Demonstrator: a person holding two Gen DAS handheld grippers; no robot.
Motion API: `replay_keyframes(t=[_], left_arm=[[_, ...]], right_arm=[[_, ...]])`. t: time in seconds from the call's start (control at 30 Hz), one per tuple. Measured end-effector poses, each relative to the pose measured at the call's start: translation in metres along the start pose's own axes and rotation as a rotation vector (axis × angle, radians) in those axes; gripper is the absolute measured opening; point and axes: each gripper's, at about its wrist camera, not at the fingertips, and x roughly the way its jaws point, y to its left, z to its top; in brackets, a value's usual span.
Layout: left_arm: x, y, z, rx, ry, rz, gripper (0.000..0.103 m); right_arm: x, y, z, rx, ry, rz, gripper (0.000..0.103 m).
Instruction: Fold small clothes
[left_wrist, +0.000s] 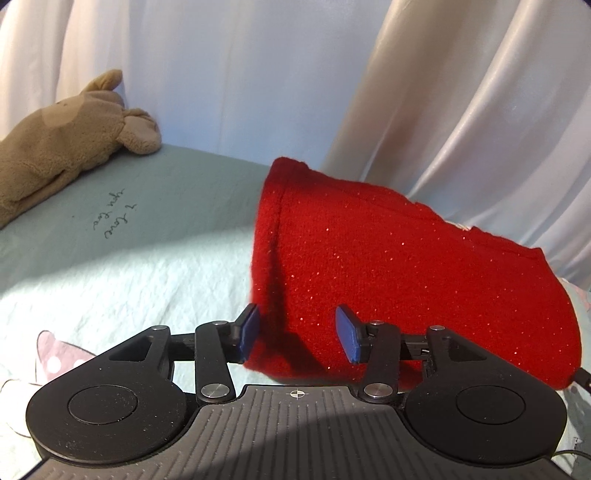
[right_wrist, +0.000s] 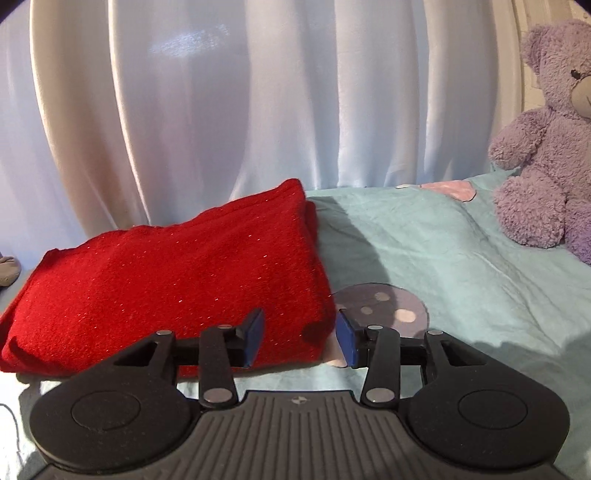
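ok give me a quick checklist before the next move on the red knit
1. Left gripper let go: ok, jaws apart, pads not pressing the red knit.
2. Right gripper let go: ok, jaws apart over the knit's near right corner, nothing pinched.
3. Knit folded: ok, it lies as a doubled stack on the bedsheet; how many layers, cannot tell.
4. Edges lined up: cannot tell, the far edge is hard to read in both views.
5. Space beside the knit: ok, the purple bear and tan plush sit well apart from it.
6. Another garment to fold: cannot tell, none in view.
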Motion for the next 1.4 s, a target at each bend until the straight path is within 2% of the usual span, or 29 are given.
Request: replay_keyframes(t=[0.13,0.4,0.5,0.6,0.67,0.77,0.83,0.93,1.0,1.03,1.07,1.1,1.2,1.23,1.33,1.4], left_arm=[[-0.011,0.002,0.003,-0.03,-0.039,-0.044,0.055],[0.005,-0.019,-0.005,0.0,0.017,-0.129,0.055],[0.013,-0.037,-0.005,0.047,0.028,-0.164,0.055],[0.027,-0.059,-0.003,0.13,0.022,-0.178,0.055],[0.038,-0.069,-0.002,0.167,0.004,-0.139,0.054],[0.06,-0.055,0.005,0.12,0.018,-0.087,0.053],[0.068,-0.035,0.011,0.09,0.011,-0.057,0.048],[0.068,-0.003,0.02,0.067,-0.025,0.066,0.048],[0.068,0.023,0.027,0.014,-0.02,0.092,0.054],[0.068,0.034,0.029,-0.018,-0.012,0.079,0.056],[0.07,0.046,0.033,-0.052,0.007,0.034,0.063],[0.073,0.056,0.036,-0.08,0.042,-0.029,0.07],[0.088,0.068,0.043,-0.127,0.137,-0.233,0.079],[0.094,0.069,0.045,-0.134,0.161,-0.275,0.08],[0.114,0.067,0.048,-0.132,0.217,-0.284,0.08],[0.119,0.067,0.05,-0.136,0.218,-0.31,0.08]], right_arm=[[0.0,0.017,-0.006,-0.034,0.019,0.043,0.042],[0.004,0.037,-0.009,-0.077,0.018,0.083,0.043],[0.006,0.05,-0.006,-0.121,0.005,0.113,0.042],[0.012,0.069,0.001,-0.192,-0.028,0.152,0.035],[0.019,0.082,0.004,-0.237,-0.049,0.174,0.034],[0.041,0.094,0.007,-0.256,-0.028,0.189,0.034],[0.058,0.093,0.005,-0.274,0.008,0.161,0.033],[0.066,0.071,0.005,-0.248,-0.022,0.091,0.032],[0.066,0.054,0.009,-0.22,-0.031,0.028,0.016],[0.065,0.046,0.012,-0.198,-0.025,0.035,0.012],[0.061,0.042,0.013,-0.176,-0.027,0.044,0.012],[0.058,0.041,0.013,-0.167,-0.028,0.043,0.013],[0.049,0.046,0.009,-0.172,-0.037,0.044,0.019],[0.048,0.048,0.008,-0.165,-0.033,0.054,0.022],[0.048,0.052,0.005,-0.143,-0.019,0.088,0.022],[0.046,0.054,0.004,-0.153,-0.018,0.096,0.022]])
